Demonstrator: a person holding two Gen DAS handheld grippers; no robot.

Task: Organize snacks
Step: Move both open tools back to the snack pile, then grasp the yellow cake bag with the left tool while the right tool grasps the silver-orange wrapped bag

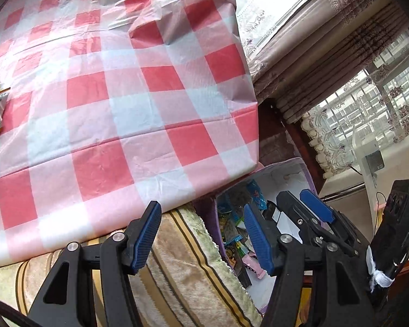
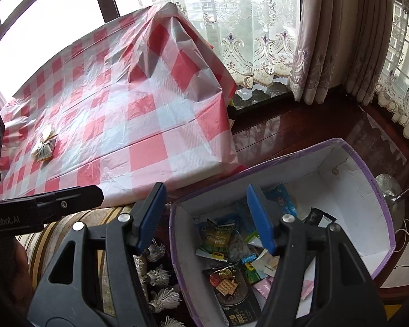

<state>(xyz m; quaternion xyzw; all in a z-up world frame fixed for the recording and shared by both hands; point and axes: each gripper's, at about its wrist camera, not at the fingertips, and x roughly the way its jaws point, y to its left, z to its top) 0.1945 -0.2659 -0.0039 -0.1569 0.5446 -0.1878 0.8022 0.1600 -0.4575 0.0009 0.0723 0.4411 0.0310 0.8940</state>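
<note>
Left wrist view: left gripper [image 1: 203, 235] fingers spread apart, nothing between them, hovering over a striped cushion [image 1: 177, 259]. Beyond the right finger, purple-rimmed box [image 1: 291, 166] of snack packets [image 1: 233, 223]; ahead, checkered desk [image 1: 117, 103].

Right wrist view: right gripper [image 2: 205, 216] fingers spread, empty. Box [image 2: 379, 190] beneath and beyond the right finger, packets [image 2: 218, 238] inside; one wrapped snack [image 2: 43, 147] on the desk [image 2: 150, 114], far past the left finger.

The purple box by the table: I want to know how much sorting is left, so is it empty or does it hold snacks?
Not empty. The purple box is open-topped, and snack packets cover its white floor on the near side.
</note>
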